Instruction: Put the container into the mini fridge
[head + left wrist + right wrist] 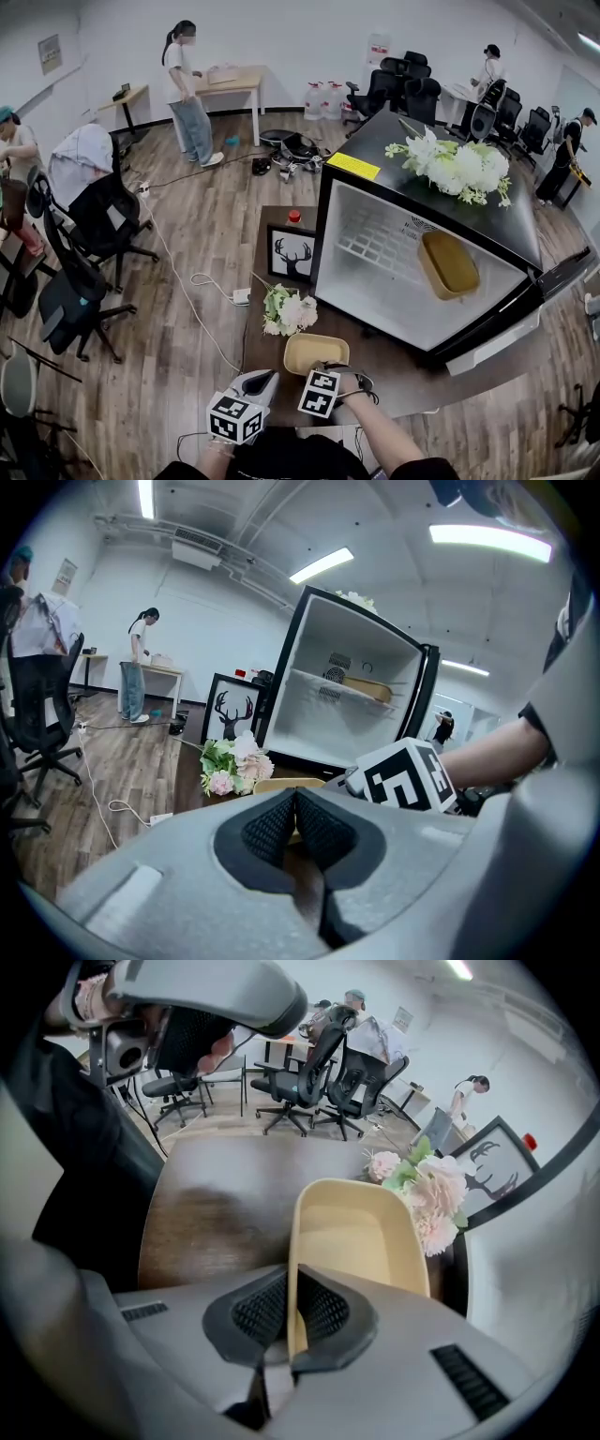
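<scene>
Right gripper view: the right gripper (292, 1283) has its jaws clenched on the near rim of the yellow container (356, 1232). It rests on the counter (216, 1204), long axis running straight away from them. The open mini fridge (347, 272) stands close by (another container already inside). The left gripper (292, 808) is nearby, jaws together and empty.

- Right part of the dark wooden table (412, 375): a black mini fridge (347, 272) stands here, door swung open.
- On the fridge top: a white artificial flower arrangement (455, 167).
- Inside the fridge, on the wire shelf: a second yellow oblong tub (448, 264).
- Before the fridge, near the table's front edge: a yellow oblong plastic container (316, 353).
- Just behind that container, to its left: a pink-and-white flower bunch (289, 311).
- Left of the fridge, behind the bunch: a black-framed deer picture (292, 254), upright.
- Behind the picture: a red-capped bottle (294, 217).
</scene>
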Motion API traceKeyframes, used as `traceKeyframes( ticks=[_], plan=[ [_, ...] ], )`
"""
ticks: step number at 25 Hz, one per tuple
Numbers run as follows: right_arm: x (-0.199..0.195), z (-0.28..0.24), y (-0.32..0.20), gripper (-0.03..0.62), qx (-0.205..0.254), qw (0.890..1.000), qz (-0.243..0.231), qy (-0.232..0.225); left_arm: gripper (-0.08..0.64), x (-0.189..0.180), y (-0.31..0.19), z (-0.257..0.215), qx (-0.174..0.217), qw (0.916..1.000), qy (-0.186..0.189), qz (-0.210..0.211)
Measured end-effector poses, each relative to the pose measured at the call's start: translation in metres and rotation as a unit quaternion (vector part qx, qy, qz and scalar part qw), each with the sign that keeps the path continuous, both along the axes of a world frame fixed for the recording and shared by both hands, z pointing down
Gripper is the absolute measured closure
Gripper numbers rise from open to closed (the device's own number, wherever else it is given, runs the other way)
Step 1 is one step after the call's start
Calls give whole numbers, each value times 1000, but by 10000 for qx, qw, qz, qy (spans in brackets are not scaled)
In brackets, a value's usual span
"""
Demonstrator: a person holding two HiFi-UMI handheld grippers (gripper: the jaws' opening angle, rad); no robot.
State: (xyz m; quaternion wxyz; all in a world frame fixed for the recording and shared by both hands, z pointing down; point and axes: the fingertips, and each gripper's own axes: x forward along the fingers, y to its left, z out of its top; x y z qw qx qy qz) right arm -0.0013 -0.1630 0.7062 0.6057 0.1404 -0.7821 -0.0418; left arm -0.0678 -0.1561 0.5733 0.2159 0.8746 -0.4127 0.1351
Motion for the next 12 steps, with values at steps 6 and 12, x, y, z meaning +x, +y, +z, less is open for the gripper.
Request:
traceKeyframes(
  ticks=[6,12],
  plan=[
    [-1,-12,8,577,-62,9999,-70,-74,552,4,2,6,-88,9999,55,45],
    [11,-36,5,578,195,9997,10,130,552,12,6,8,-93,9997,30,215]
  ],
)
